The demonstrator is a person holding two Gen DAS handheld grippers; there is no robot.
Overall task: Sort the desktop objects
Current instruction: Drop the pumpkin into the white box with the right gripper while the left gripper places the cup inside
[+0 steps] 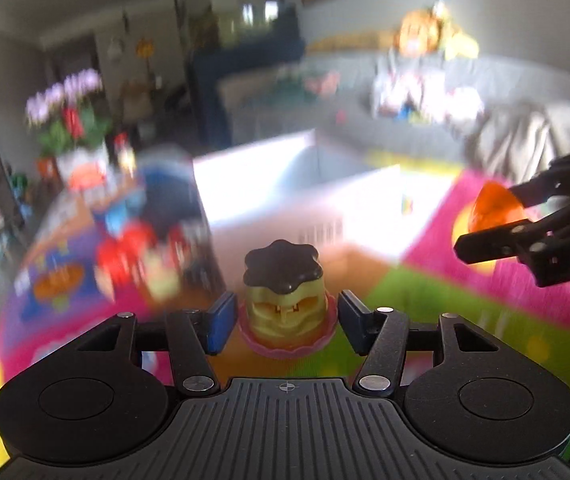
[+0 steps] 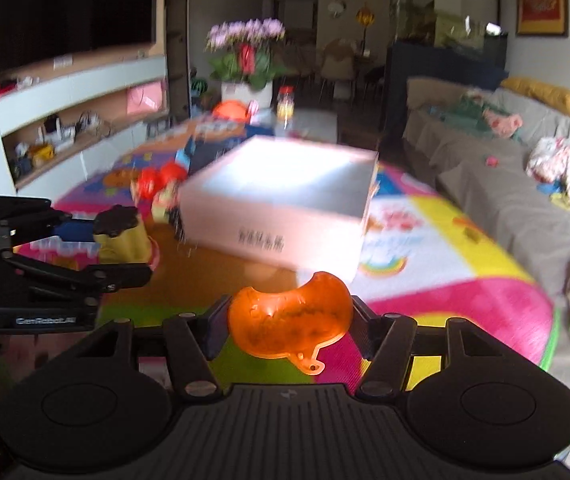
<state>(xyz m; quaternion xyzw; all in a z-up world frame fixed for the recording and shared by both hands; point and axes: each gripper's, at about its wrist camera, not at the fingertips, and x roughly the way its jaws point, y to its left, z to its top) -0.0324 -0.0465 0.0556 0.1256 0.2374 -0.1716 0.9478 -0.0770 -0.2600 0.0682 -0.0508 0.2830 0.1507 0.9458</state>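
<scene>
Both tools, left (image 1: 283,320) and right (image 2: 289,322), clamped, angled slightly downward.

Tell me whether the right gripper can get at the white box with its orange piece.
Probably yes: the right gripper, shut on the orange piece, faces the white box with only bare mat between them.

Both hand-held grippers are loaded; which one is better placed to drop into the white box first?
Probably the right hand-held gripper: its orange piece sits just short of the white box. The left, with its toy cake, looks slightly further back.
</scene>
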